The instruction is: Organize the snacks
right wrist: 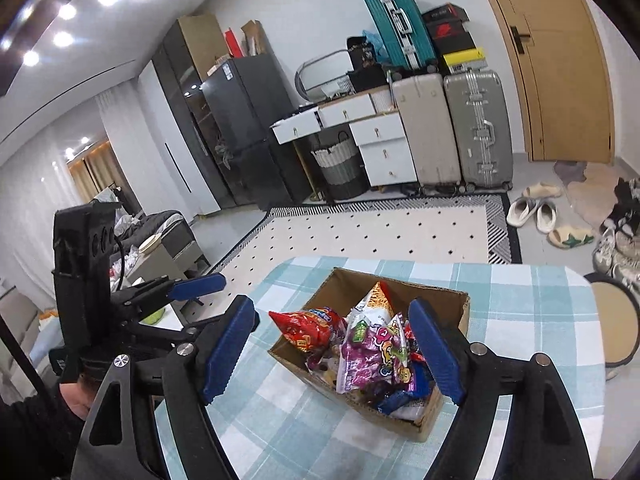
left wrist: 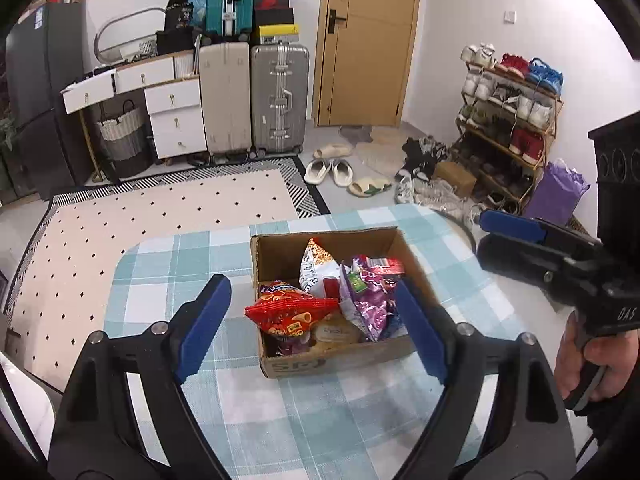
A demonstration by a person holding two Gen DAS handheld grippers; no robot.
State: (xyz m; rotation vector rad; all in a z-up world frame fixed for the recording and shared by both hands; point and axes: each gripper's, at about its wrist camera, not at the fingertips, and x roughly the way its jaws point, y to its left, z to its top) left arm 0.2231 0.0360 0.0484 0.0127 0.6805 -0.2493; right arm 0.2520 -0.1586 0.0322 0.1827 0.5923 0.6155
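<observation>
Left gripper point(left wrist: 312, 326) and right gripper point(right wrist: 340, 348) both gape wide, holding nothing, above the cardboard box point(left wrist: 340, 358) of snack bags point(left wrist: 290, 312) mid-table (lower packets buried, unreadable); checked tablecloth point(left wrist: 168, 264) edges cut off

A lived-in home is showing here: suitcases point(left wrist: 252, 100) are standing by a wooden door point(left wrist: 366, 40), a shoe rack point(left wrist: 508, 120) is overflowing, slippers point(left wrist: 328, 170) are lying beside a patterned rug point(left wrist: 160, 216).
</observation>
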